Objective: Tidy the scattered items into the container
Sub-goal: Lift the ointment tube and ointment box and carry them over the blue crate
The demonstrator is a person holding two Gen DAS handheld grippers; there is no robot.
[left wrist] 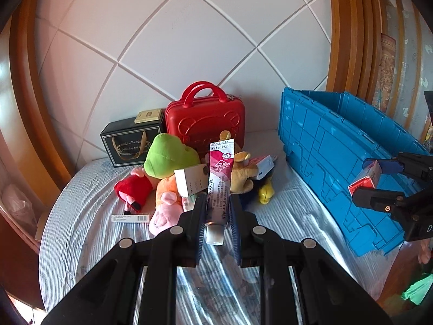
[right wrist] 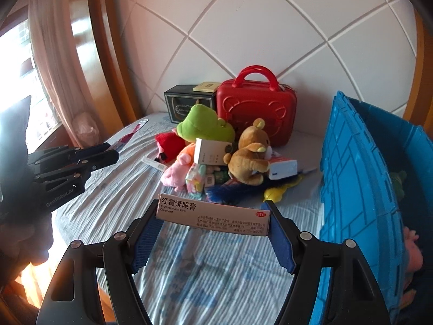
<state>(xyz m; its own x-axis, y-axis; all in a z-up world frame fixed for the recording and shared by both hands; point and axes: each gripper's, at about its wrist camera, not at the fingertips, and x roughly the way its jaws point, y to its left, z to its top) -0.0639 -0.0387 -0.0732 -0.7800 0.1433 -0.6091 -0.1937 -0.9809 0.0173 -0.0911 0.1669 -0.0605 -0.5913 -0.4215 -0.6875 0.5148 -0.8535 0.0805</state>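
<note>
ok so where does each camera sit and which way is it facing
Left wrist: on the left hand-held gripper, facing the padded headboard; it pinches a pink-white tube; right hand-held gripper at right edge.
Right wrist: on the right hand-held gripper, same facing, spanning a long white ointment box; left hand-held gripper at left.
Shared: red plastic case, soft-toy pile, blue plastic crate.

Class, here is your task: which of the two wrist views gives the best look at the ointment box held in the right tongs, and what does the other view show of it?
The right wrist view. There the ointment box lies crosswise between the right tongs, its printed face readable. The left wrist view shows only one red and white end of the box at the right edge, beside the blue crate.
</note>
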